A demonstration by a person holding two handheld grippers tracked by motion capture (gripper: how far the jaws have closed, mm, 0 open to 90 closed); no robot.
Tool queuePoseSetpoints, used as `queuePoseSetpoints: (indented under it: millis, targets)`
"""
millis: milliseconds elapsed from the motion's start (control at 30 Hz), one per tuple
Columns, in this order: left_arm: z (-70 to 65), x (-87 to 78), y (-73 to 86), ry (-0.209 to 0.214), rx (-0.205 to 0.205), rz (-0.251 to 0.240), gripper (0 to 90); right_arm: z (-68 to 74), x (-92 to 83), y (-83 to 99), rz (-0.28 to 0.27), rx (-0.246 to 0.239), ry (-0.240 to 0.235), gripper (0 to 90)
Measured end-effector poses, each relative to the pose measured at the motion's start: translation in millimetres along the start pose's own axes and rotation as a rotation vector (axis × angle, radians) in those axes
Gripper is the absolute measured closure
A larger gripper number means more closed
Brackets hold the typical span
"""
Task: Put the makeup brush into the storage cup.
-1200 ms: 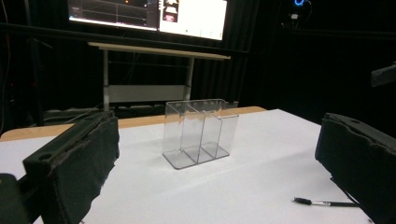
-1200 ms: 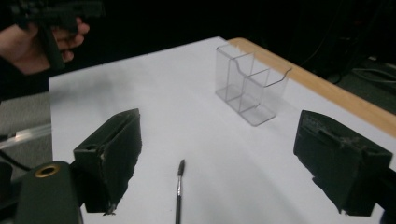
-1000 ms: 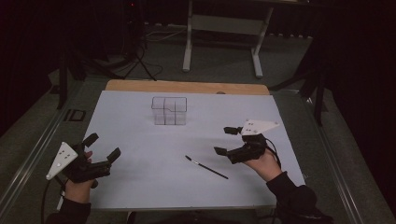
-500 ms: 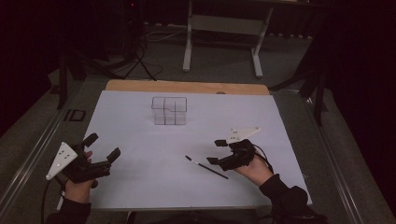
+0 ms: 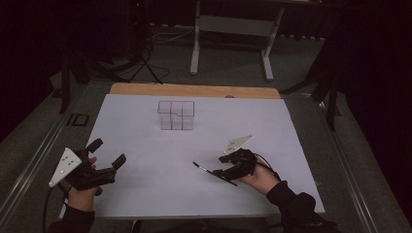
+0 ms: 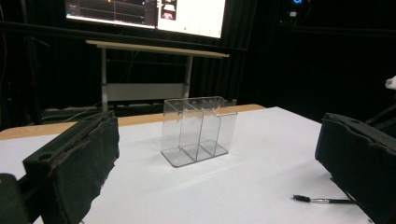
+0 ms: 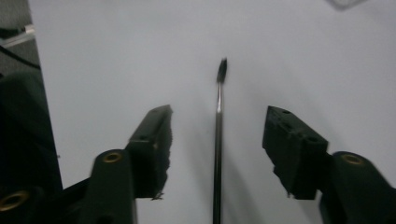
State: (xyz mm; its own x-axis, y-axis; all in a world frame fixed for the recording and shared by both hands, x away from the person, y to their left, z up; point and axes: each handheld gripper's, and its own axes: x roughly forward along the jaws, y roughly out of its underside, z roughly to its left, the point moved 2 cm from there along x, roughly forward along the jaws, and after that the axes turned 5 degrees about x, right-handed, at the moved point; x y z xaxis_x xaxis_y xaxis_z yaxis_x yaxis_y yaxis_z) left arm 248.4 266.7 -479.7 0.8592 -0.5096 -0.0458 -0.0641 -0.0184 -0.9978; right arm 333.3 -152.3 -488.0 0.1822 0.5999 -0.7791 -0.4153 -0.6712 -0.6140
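- Brush (image 7: 218,140): flat on sheet (image 5: 145,194), long axis running between the spread jaws of right gripper (image 5: 227,166).
- Right gripper: open, nothing held, nearer.
- Left gripper (image 5: 108,154): open, empty, well apart.

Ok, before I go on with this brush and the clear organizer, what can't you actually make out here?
- Brush: in the right gripper view its rear end is cut off by the bottom edge; in the left gripper view the near jaw hides it.
- Brush tip: too small in the high view to tell its kind.
- Clear organizer: in the high view, too small and transparent to count compartments surely.
- Right gripper: contact with the brush unclear from above.
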Motion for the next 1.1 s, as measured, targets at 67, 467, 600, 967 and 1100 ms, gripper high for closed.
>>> queuePoseSetpoints:
  millis: [67,467,600,967,1100]
  targets:
    - [0.1,0.1,0.2,0.001,0.000,0.001,0.2,-0.7,3.7,1.0,0.021,0.006,0.006,46.5]
    - [0.9,0.3,0.9,-0.001,0.002,0.006,0.2,1.3,25.7,7.5,0.160,0.025,0.031,58.1]
    - [0.8,0.7,1.2,0.001,-0.002,0.004,0.2,0.2,30.4,8.0,0.193,0.022,0.067,64.2]
    - [1.0,1.0,1.3,0.001,-0.002,0.007,0.2,1.5,45.3,6.2,0.315,0.008,0.102,71.3]
    - [1.1,1.0,1.5,0.002,-0.004,0.006,0.2,2.8,48.4,3.3,0.356,0.003,0.113,74.5]
